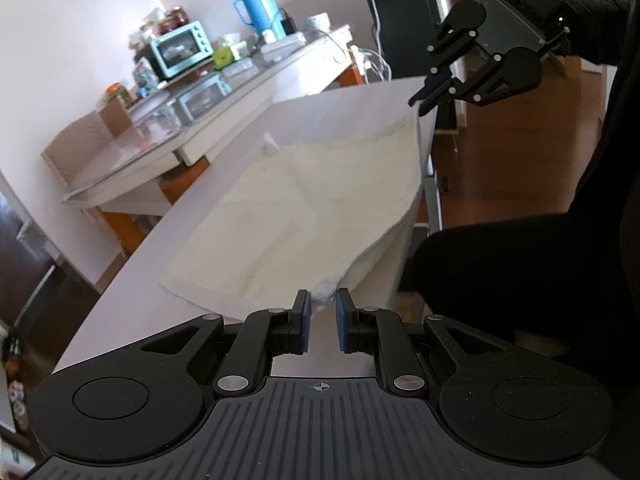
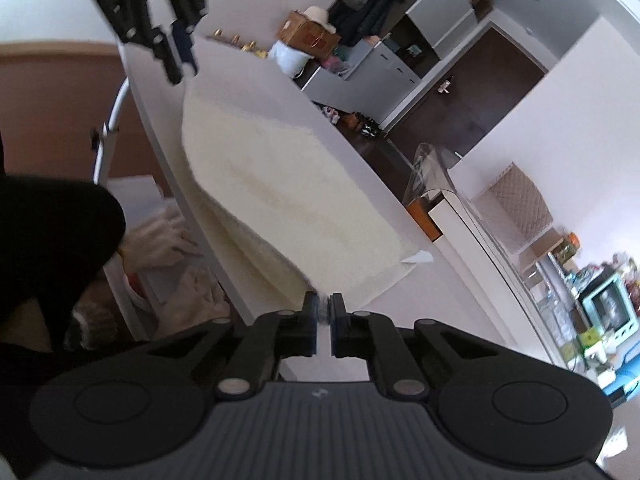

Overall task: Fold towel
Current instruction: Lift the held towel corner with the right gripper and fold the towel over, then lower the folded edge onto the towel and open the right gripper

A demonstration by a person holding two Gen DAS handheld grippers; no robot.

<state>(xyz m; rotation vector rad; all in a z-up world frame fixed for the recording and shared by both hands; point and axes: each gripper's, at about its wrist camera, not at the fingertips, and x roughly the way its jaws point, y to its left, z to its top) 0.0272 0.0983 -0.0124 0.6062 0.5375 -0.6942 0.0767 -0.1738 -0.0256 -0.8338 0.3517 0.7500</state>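
The cream towel (image 1: 312, 208) lies spread on the white bench (image 1: 132, 288), its near edge drooping over the bench's side. One corner is bunched between the blue pads of the left tongs (image 1: 322, 306), which pinch it. The right tongs (image 2: 324, 310) are closed on the neighbouring corner, with a sliver of cloth between the pads. Each pair shows far off in the other's view. A small white tag (image 2: 418, 258) juts from the far hem. A blue jug (image 1: 256, 2) and a teal oven (image 1: 182, 48) stand on a counter behind.
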